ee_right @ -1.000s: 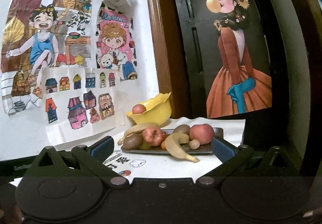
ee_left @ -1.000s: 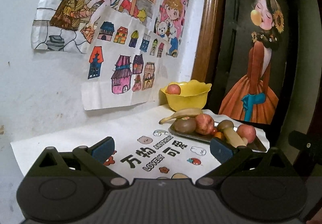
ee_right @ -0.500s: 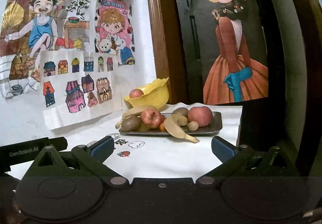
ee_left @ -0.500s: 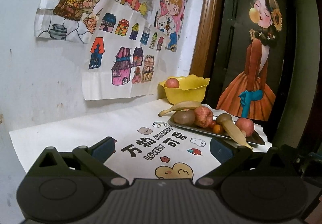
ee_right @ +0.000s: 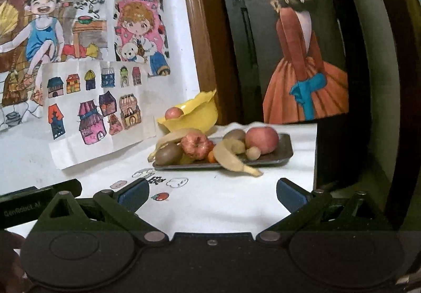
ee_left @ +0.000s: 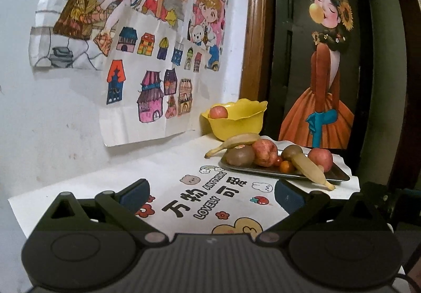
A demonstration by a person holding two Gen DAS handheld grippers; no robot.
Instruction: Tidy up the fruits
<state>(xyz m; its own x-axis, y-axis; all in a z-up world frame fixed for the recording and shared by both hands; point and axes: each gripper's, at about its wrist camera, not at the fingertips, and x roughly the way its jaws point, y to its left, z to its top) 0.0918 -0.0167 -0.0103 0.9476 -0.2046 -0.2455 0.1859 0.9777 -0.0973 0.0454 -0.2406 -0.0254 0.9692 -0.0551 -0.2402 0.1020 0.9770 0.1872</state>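
A dark tray holds bananas, a kiwi, a pomegranate, a red apple and small orange fruits. Behind it a yellow bowl holds one apple. My left gripper is open over the printed cloth, short of the tray. My right gripper is open too, in front of the tray, holding nothing.
A white cloth with cartoon prints covers the table. Drawings hang on the white wall at the left. A wooden frame and a dark panel with a girl poster stand behind the fruit. The left gripper's body shows in the right wrist view.
Both grippers have pulled nearer the tray and tilted; the right view now sits closer and lower before the fruit. Nothing was picked up and the fruit has not moved.
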